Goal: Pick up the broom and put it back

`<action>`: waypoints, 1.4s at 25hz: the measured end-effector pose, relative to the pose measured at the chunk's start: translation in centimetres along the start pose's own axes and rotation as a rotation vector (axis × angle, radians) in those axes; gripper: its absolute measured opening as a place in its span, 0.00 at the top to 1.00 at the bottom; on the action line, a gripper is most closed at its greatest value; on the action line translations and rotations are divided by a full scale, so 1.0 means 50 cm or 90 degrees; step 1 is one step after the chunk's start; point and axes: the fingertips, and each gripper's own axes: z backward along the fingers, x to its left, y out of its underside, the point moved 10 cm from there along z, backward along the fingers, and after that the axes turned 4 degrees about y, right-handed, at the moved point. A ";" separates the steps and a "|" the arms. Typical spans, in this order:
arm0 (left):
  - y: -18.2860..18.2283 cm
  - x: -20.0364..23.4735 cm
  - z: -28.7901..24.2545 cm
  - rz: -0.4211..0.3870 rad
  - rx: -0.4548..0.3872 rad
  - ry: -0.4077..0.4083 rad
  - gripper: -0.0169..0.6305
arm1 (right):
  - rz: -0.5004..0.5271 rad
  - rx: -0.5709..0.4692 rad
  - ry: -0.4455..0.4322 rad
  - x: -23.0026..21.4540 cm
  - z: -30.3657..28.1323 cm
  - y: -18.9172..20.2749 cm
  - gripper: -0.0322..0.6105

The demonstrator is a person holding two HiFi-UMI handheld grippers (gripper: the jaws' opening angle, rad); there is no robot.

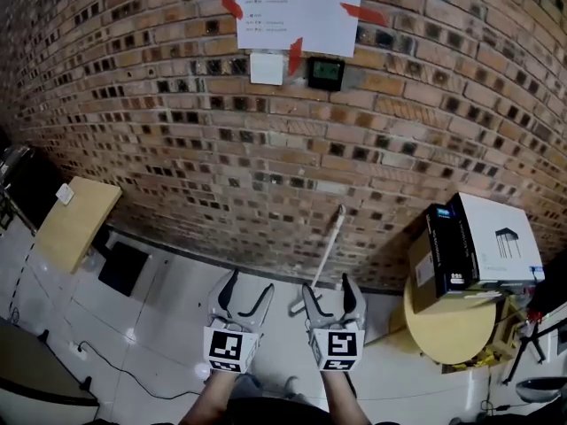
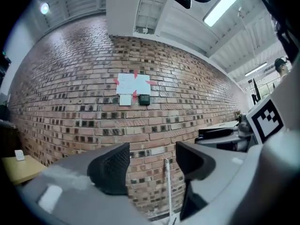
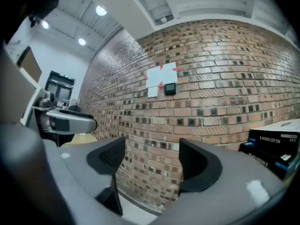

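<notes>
A white broom (image 1: 324,255) leans upright against the brick wall (image 1: 266,166), its head on the floor by the wall's foot. In the left gripper view the broom's handle (image 2: 168,184) shows between the jaws, some way ahead. My left gripper (image 1: 245,297) is open and empty, low in the head view and left of the broom. Just right of it my right gripper (image 1: 333,295) is open too, close in front of the broom's head, holding nothing. The right gripper view (image 3: 147,161) shows only bare wall between its jaws.
A round wooden table (image 1: 447,321) with a black and white box (image 1: 474,246) stands at the right. A tan table (image 1: 75,220) and a dark bin (image 1: 124,268) are at the left. A cable (image 1: 133,374) lies on the pale floor. Papers (image 1: 297,11) hang on the wall.
</notes>
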 end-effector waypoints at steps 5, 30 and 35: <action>-0.022 0.018 0.027 0.014 -0.023 0.008 0.50 | -0.033 -0.043 -0.010 0.029 0.005 -0.025 0.40; -0.024 0.167 0.100 0.030 -0.052 0.006 0.50 | -0.029 -0.066 -0.011 0.150 -0.027 -0.072 0.44; -0.029 0.166 0.093 0.037 -0.072 0.008 0.57 | -0.022 -0.069 -0.022 0.153 -0.037 -0.077 0.45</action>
